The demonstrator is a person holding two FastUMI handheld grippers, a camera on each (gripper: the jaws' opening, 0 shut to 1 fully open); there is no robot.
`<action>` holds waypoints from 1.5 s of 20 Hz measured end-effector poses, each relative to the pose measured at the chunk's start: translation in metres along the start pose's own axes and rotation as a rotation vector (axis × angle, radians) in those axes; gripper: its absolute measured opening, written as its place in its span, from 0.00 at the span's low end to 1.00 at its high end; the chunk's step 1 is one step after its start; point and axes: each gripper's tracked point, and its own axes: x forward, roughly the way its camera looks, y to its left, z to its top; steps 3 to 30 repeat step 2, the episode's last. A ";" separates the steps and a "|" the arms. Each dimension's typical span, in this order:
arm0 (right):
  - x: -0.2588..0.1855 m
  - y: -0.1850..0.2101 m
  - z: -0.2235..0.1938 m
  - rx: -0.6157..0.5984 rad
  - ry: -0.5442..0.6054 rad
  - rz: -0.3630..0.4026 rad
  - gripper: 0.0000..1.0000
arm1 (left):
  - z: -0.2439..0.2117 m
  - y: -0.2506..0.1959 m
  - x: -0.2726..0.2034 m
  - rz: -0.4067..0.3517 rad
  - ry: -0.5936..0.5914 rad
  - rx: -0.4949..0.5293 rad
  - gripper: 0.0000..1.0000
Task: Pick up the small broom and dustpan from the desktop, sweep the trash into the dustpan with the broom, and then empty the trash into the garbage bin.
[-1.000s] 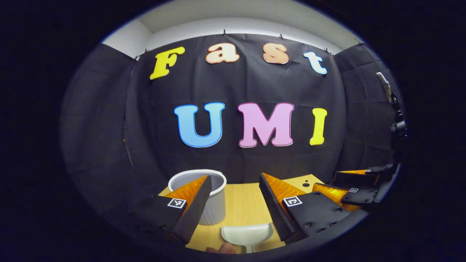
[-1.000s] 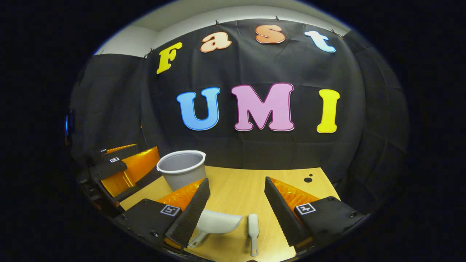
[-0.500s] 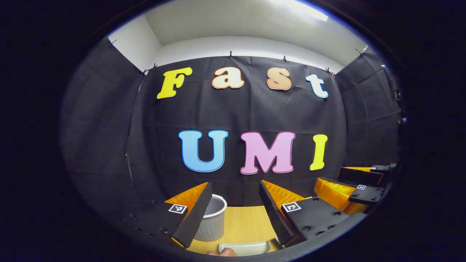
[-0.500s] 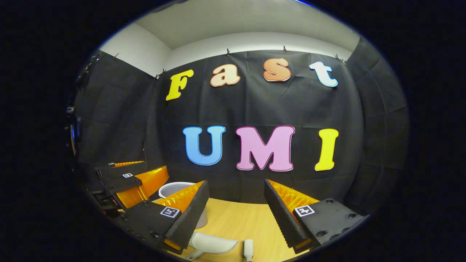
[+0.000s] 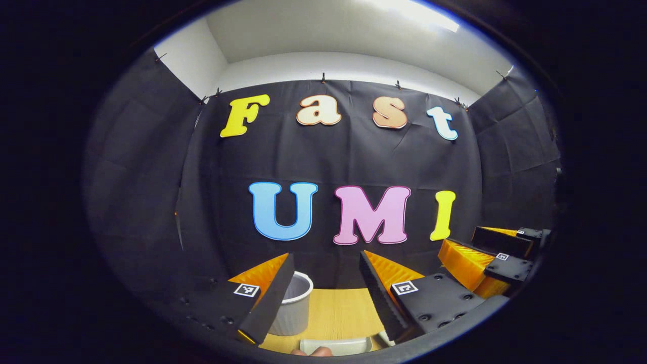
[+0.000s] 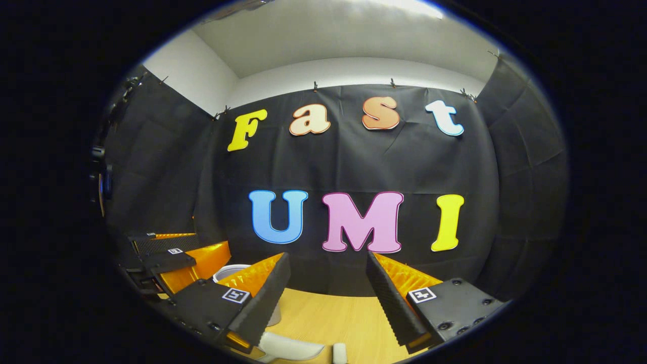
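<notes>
Tabletop [image 5: 338,313]: light wood grain, low centre of the left gripper view; also low centre of the right gripper view [image 6: 333,318]. White ribbed bin [image 5: 293,308] stands on it, lower left of centre, upright; its rim shows at lower left in the right gripper view [image 6: 227,270]. White dustpan [image 5: 336,345] lies at the bottom edge; bottom centre-left in the right gripper view [image 6: 290,349]. Broom [image 6: 340,352] lies just right of it, apart.

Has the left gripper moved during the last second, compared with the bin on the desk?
Yes. The left gripper tilted upward: in its own view the bin and dustpan slid down toward the bottom edge.
</notes>
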 end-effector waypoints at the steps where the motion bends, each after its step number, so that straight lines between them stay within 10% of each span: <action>1: 0.000 0.002 -0.001 -0.001 -0.001 0.008 0.98 | 0.001 0.001 0.000 0.007 0.003 -0.012 0.77; 30: 0.001 0.003 0.000 -0.007 -0.005 0.012 0.98 | 0.002 0.001 0.001 0.010 -0.002 -0.026 0.77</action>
